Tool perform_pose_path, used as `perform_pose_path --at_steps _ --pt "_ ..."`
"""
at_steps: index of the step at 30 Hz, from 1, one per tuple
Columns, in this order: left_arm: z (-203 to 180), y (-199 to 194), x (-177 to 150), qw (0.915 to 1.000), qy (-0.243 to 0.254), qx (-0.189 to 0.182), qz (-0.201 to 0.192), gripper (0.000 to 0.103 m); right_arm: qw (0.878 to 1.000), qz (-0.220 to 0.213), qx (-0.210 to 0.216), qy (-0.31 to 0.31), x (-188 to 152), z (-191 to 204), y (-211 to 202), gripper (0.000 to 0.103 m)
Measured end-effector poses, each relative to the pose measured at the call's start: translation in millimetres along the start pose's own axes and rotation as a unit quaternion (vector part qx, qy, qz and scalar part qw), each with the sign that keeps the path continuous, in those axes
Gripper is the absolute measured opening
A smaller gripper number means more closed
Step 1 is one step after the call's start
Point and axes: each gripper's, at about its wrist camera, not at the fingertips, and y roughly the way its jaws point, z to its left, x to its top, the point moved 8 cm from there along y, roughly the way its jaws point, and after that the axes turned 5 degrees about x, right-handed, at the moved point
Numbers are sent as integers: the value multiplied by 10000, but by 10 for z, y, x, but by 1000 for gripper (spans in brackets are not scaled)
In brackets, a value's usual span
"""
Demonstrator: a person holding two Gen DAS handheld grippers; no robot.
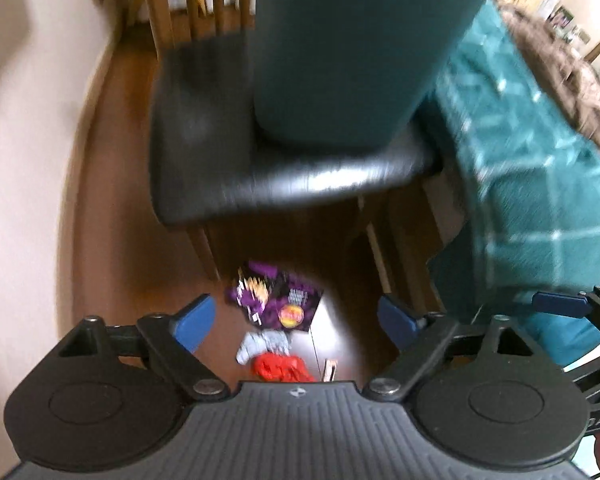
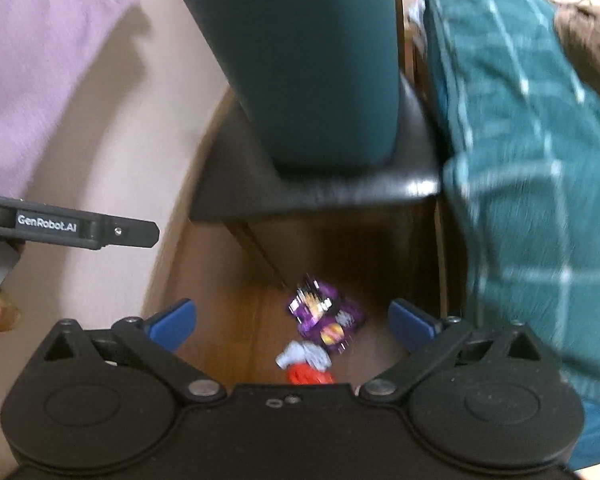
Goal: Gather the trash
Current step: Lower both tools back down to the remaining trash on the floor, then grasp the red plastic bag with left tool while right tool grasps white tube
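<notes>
Wooden floor (image 1: 112, 200) under a black chair (image 1: 220, 168), with trash lying beneath the seat front and both grippers above it

Judging by the scene, this is the approach step: a purple wrapper (image 1: 274, 300), grey scrap (image 1: 266, 344) and red scrap (image 1: 280, 368) lie touching on the floor, and a teal bin (image 1: 352, 52) stands on the chair; next, one gripper must come down around a piece. Left gripper (image 1: 296, 320) and right gripper (image 2: 294, 322) both have jaws wide apart, holding and touching nothing

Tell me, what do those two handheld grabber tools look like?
Both look alike: the left gripper and right gripper have matte black plastic bodies with round discs, silver pivot bolts, black linkage bars and blue pads on the jaws. White lettering "GenRobot.AI" marks the side of the left gripper's black arm, seen from the right camera.
</notes>
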Motion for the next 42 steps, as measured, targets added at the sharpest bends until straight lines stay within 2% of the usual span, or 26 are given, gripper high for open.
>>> perform_pose_path --at_steps 5,10,15,18,22,26,30,33,35,39,40,41,42 --pt "12 1025 -550 9978 -381 43 544 92 9983 534 -203 88 -629 -456 877 103" --pt "116 2128 -1184 9907 -729 250 1122 92 9941 889 -466 412 -1274 -934 1830 101" --pt "183 3057 -1709 9847 -600 565 1538 92 9889 1205 -562 667 -1848 -1279 2750 96" --pt "241 3499 -1914 9807 -751 684 1672 92 9836 1587 -429 747 -2153 -1444 3274 87" --pt "299 4015 -2054 9769 -991 593 1797 92 9777 1833 -456 916 -2452 -1653 3809 86" --pt "254 4499 -2182 9734 -944 411 2048 92 9717 1966 -476 1216 -2687 -1796 4241 83" --pt "216 4852 -2339 9706 -630 437 2281 92 9666 2079 -483 1419 -2857 -1859 4538 80" --pt "223 5007 -2420 9674 -696 389 2402 92 9630 2170 -558 1500 -2936 -1895 4658 76" --pt "212 5072 -2448 9659 -761 345 2452 92 9580 2257 -635 1648 -2987 -1921 4717 68" --pt "206 5140 -2464 9635 -846 274 2527 90 9535 2266 -845 1799 -3032 -1926 4753 66" --pt "211 5148 -2463 9623 -912 243 2550 87 9533 2265 -901 1781 -3045 -1922 4762 63" --pt "223 5154 -2458 9613 -976 219 2569 74 9530 2273 -1005 1731 -3049 -1909 4763 57" --pt "245 5169 -2455 9600 -1024 237 2594 67 9520 2301 -1155 1653 -3052 -1891 4764 54"
